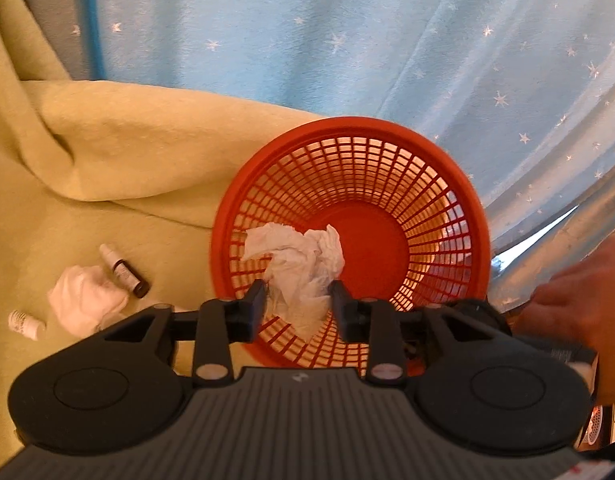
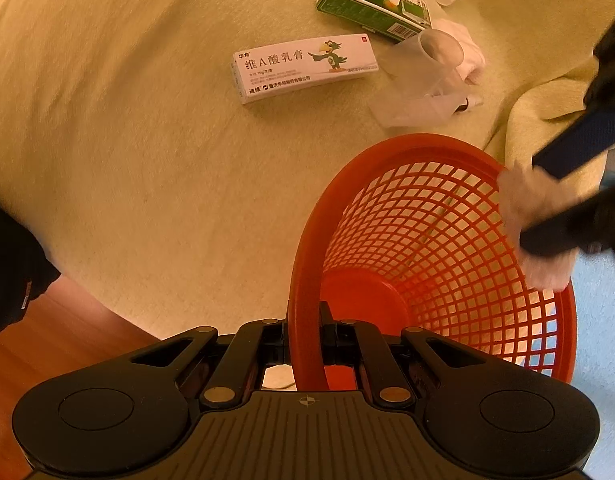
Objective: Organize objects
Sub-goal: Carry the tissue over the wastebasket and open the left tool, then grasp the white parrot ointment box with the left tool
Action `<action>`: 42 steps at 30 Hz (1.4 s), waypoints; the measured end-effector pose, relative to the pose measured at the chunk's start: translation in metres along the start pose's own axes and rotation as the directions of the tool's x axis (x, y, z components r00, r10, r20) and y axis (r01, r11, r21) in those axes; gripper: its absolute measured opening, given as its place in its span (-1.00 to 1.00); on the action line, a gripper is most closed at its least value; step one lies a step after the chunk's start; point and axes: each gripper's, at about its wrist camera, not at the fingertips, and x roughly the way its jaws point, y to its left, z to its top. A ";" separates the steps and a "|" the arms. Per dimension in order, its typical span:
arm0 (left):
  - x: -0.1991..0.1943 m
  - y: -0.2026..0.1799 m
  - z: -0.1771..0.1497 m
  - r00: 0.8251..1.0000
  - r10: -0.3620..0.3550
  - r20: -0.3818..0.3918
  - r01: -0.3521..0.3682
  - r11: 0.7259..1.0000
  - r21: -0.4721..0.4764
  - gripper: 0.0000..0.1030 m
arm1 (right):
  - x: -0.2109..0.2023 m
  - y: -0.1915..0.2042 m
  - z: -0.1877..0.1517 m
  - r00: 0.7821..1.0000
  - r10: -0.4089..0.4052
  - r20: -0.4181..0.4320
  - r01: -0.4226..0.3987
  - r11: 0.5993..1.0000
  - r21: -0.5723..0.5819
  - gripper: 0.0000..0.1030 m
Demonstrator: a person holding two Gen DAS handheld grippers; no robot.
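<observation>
Holding tissue (image 1: 297, 264) over basket (image 1: 439, 152)

Left gripper (image 1: 298, 296) clamping tissue, right gripper (image 2: 303, 320) pinching basket rim

A yellow-green blanket (image 2: 147, 140) covered most of the surface, filling the left and centre of the right wrist view and the left side of the left wrist view, where it rose in a thick fold (image 1: 119, 148) at middle left. Behind it, across the upper and right parts of the left wrist view, hung a light blue fabric with small white stars (image 1: 347, 40), falling in soft creases. A grey strip with a blue edge (image 1: 87, 20) showed at upper left. In the lower left corner of the right wrist view lay a reddish-brown wooden floor (image 2: 59, 344). The light was warm and soft, brighter through the blue fabric.
</observation>
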 end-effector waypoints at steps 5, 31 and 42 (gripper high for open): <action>-0.006 -0.004 0.004 1.000 0.011 0.026 -0.011 1.000 0.000 -0.03 | -0.001 -0.001 -0.001 1.000 0.004 0.003 -0.004 1.000 0.005 -0.95; -0.024 0.060 -0.121 0.956 0.279 -0.092 -0.294 0.899 -0.325 0.04 | -0.002 -0.001 -0.005 1.000 0.012 0.005 -0.012 1.000 0.020 -0.93; 0.037 0.065 -0.148 0.961 0.242 -0.136 -0.277 0.878 -0.391 0.04 | -0.001 0.001 -0.005 1.000 0.002 0.006 -0.002 1.000 -0.015 -0.93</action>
